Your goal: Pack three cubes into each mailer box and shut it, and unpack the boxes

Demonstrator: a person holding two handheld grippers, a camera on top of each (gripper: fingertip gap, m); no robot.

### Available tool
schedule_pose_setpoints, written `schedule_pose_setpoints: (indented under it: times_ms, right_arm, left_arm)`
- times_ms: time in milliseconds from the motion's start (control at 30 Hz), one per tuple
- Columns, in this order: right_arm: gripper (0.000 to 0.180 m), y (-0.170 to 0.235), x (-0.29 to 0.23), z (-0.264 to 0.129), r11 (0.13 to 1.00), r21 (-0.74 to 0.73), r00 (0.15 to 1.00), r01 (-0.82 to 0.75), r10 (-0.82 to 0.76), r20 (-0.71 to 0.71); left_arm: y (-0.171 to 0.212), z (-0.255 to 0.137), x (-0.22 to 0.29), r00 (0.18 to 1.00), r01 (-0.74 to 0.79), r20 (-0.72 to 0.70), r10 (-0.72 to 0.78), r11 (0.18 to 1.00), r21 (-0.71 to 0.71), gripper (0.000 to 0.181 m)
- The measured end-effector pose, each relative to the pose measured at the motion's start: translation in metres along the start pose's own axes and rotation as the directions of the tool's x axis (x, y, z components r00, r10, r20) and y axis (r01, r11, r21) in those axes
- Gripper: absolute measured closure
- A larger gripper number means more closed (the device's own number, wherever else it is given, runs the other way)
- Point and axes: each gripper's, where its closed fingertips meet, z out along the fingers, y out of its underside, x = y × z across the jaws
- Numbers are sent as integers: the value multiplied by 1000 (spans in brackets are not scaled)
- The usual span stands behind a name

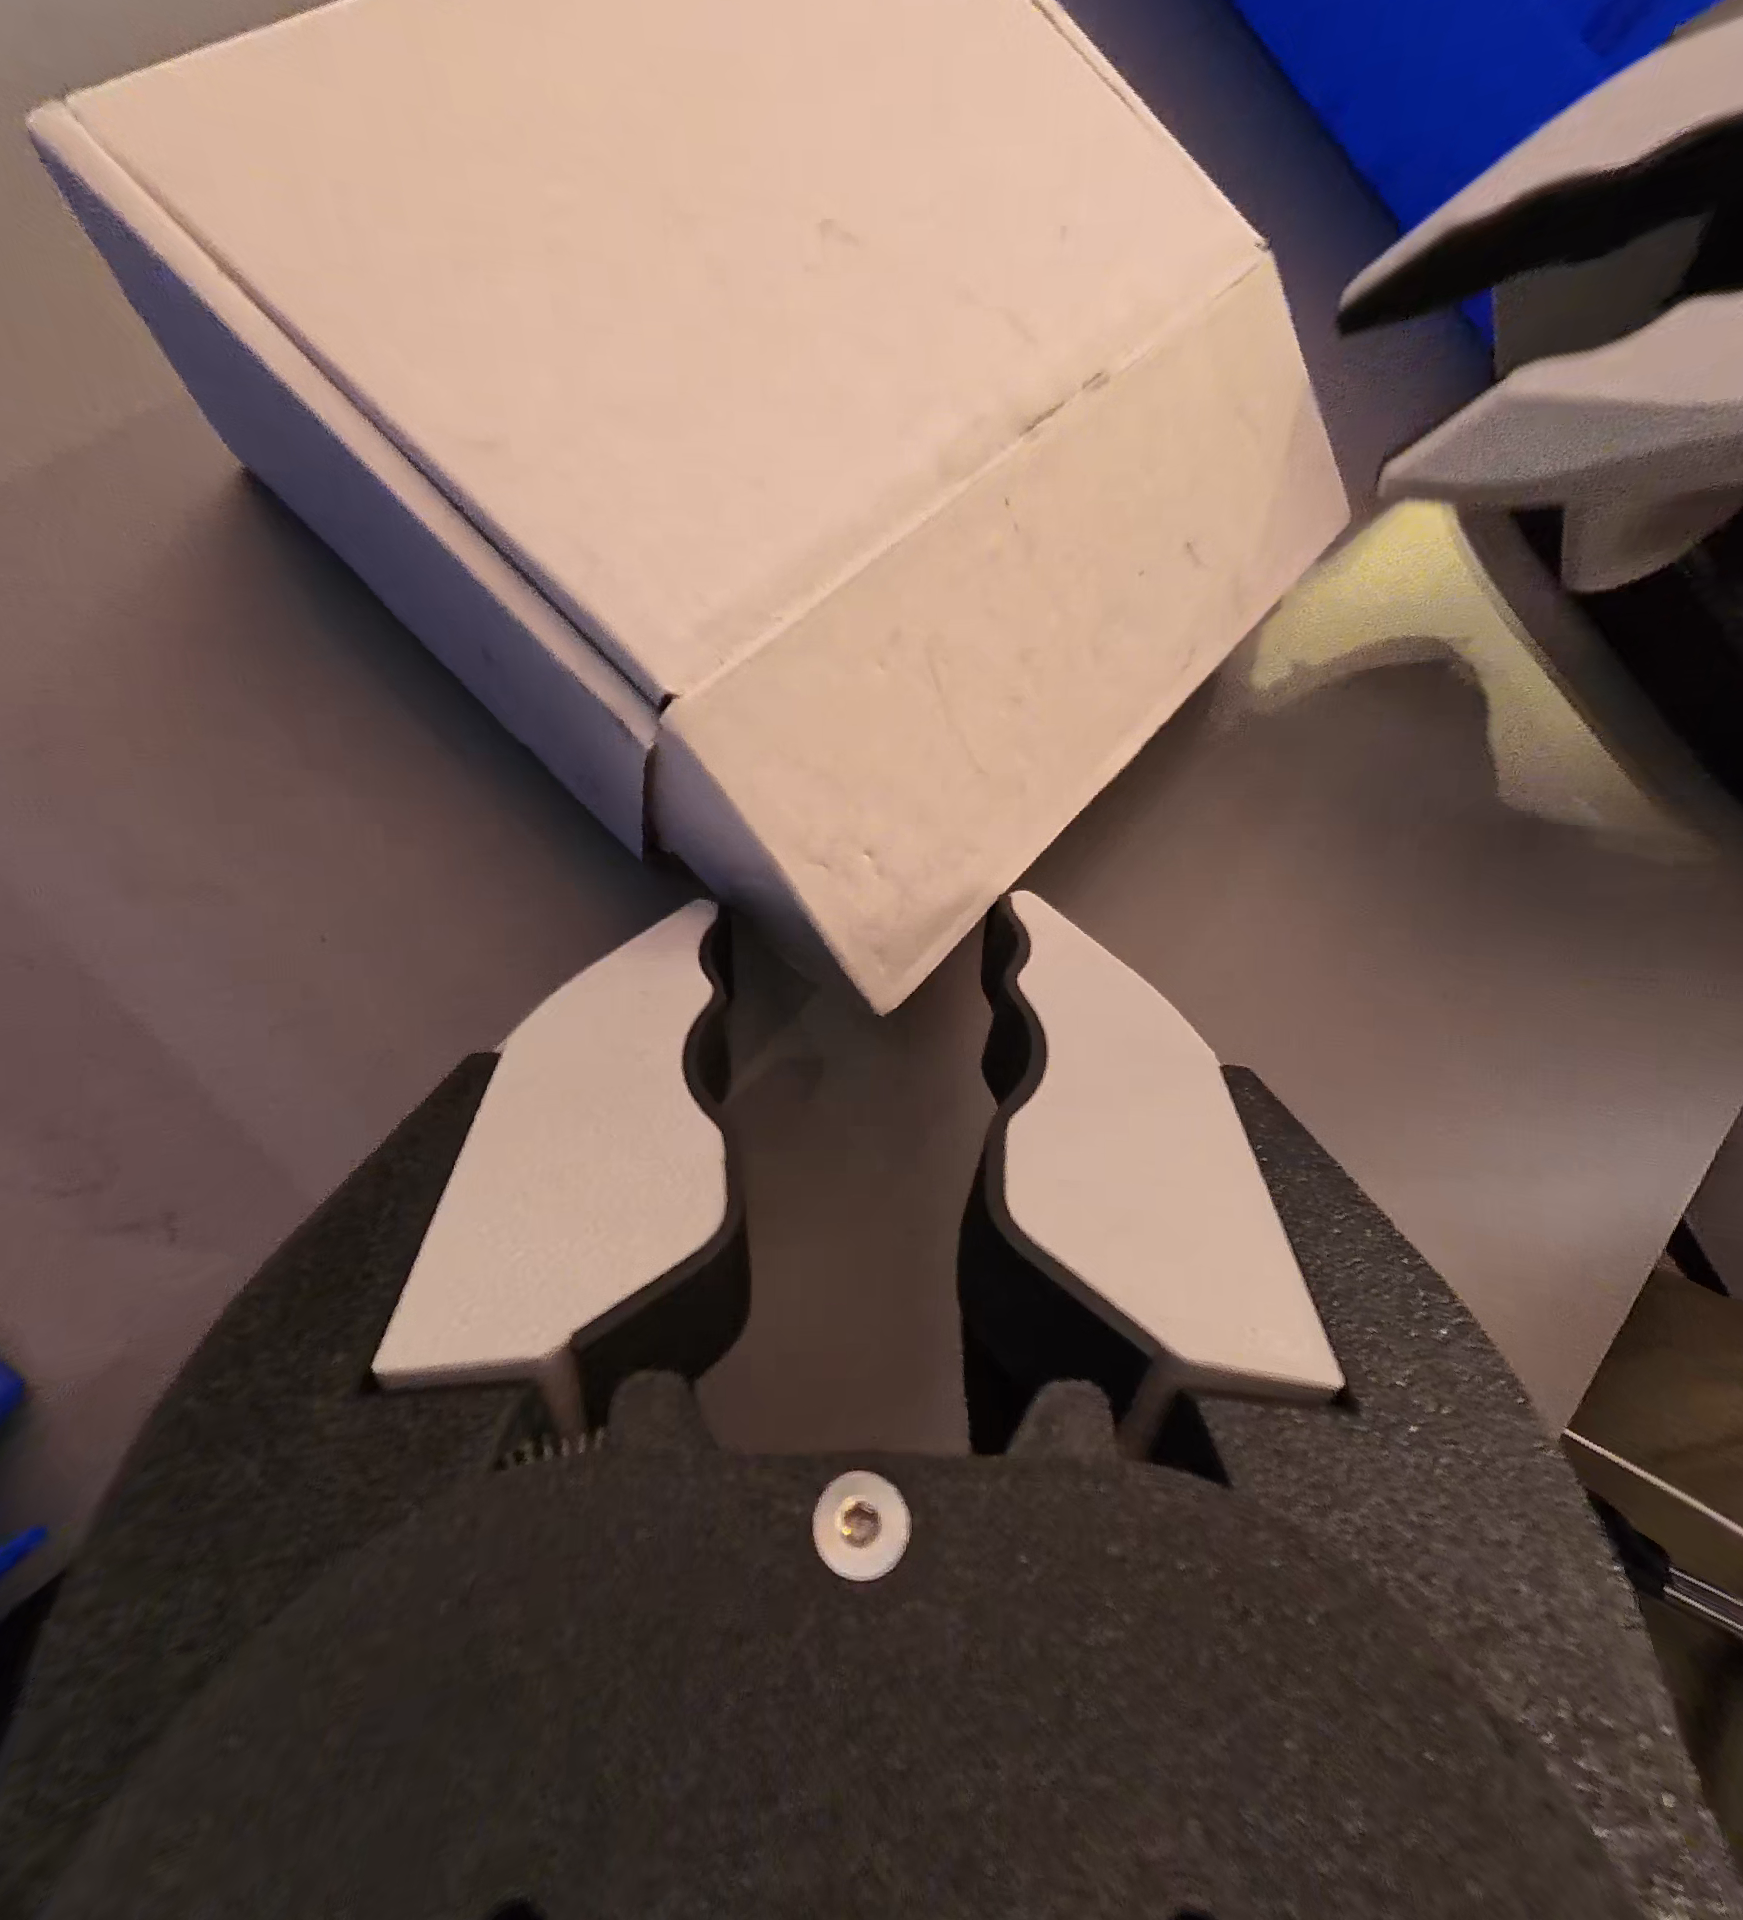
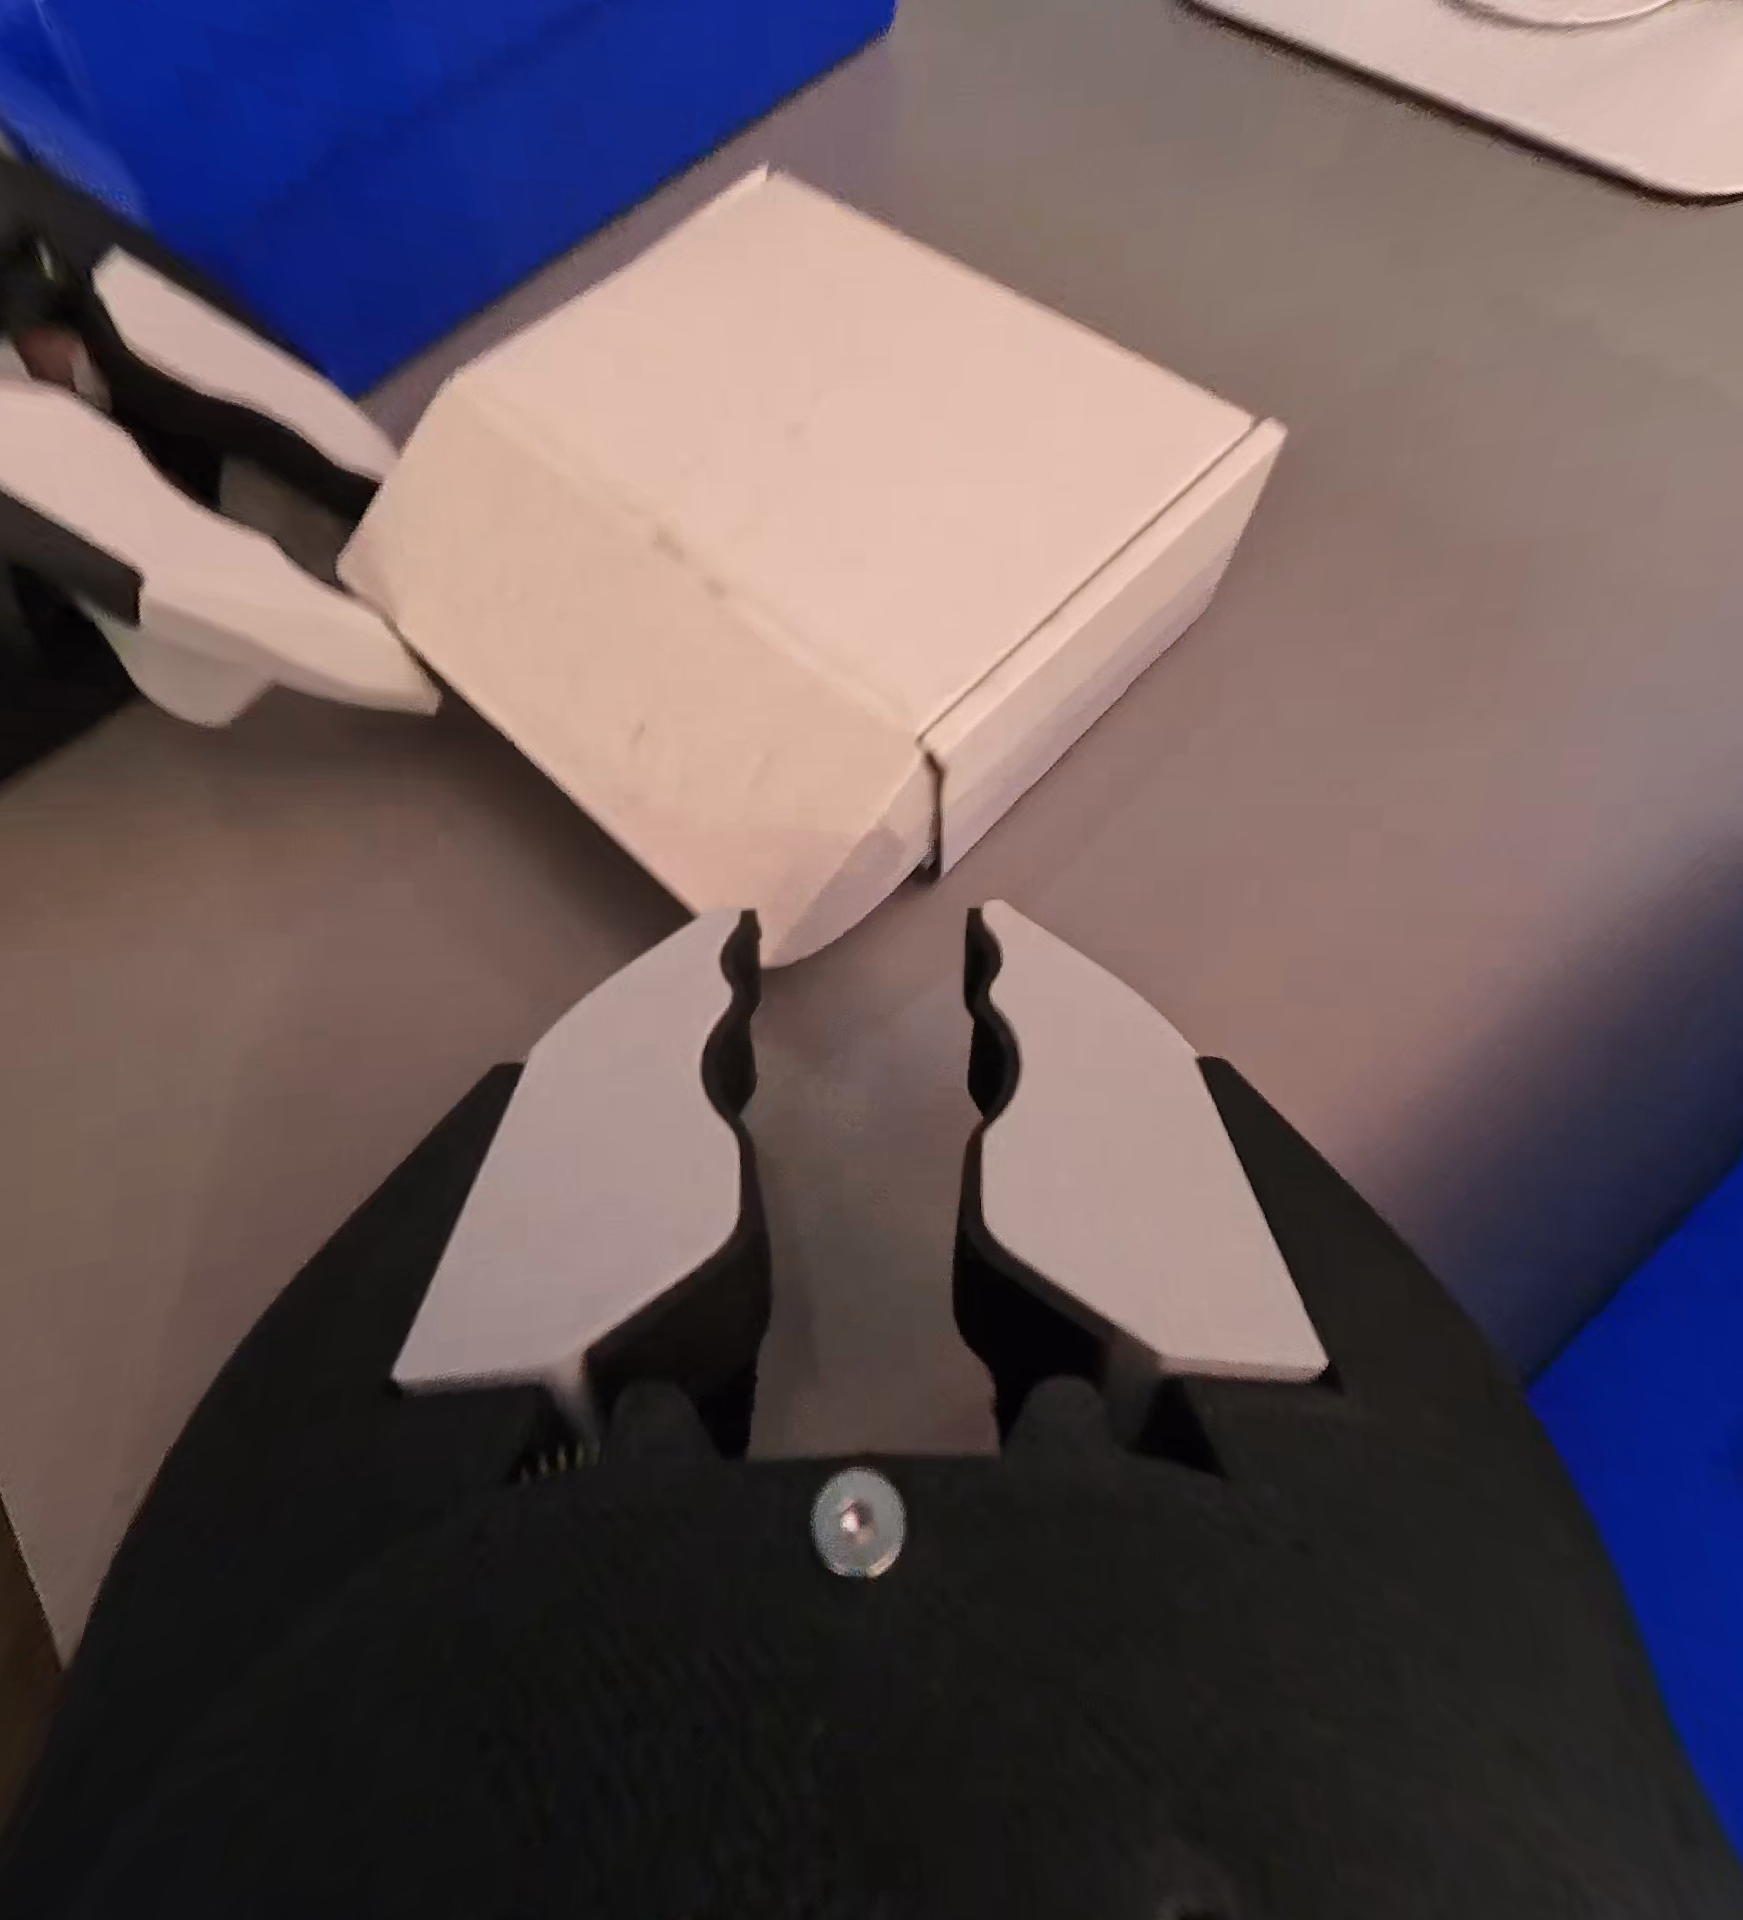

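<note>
A white cardboard mailer box [image 1: 701, 416] lies on the grey table with its lid down. It also shows in the right wrist view [image 2: 805, 540]. No cubes are in sight. My left gripper [image 1: 856, 925] is open, its fingertips on either side of the box's near corner, which reaches between them. My right gripper [image 2: 862, 925] is open and empty, just in front of another corner of the box. The right gripper also shows at the upper right of the left wrist view [image 1: 1615, 332], beside the box. The left gripper shows at the left of the right wrist view [image 2: 254, 561], at the box's corner.
A blue bin [image 2: 410, 156] stands behind the box; it also shows in the left wrist view [image 1: 1418, 94]. More blue surface [image 2: 1698, 1403] lies at the lower right. A white flat pad [image 2: 1573, 83] sits at the far right. The grey table [image 1: 119, 935] has an edge at the right.
</note>
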Motion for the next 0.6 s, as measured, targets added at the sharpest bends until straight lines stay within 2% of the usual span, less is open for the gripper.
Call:
schedule_pose_setpoints:
  times_ms: [33, 100, 200, 333, 467, 600]
  right_arm:
    - [136, -4, 2, 2, 1000, 9, 1000, -19, 19, 8]
    - [120, -10, 4, 8, 1000, 7, 999, -30, 30, 27]
    - [120, -20, 5, 15, 999, 20, 996, -41, 39, 84]
    - [117, -18, -4, 25, 997, -43, 974, -66, 74, 216]
    - [121, -6, -3, 38, 995, -95, 979, -6, 25, 203]
    - [127, -8, 0, 42, 996, -86, 986, -13, 27, 163]
  left_arm:
    - [0, 0, -1, 1000, 12, -3, -12, 1000, -3, 136]
    - [0, 0, -3, 999, 37, -9, -37, 999, -7, 137]
    - [0, 0, -4, 998, 66, -22, -66, 998, -9, 139]
    - [1, 1, -5, 997, 76, -29, -77, 997, -23, 140]
    - [3, 4, -7, 998, 63, -9, -64, 997, -43, 142]
    - [0, 6, -11, 999, 41, 25, -39, 998, -44, 142]
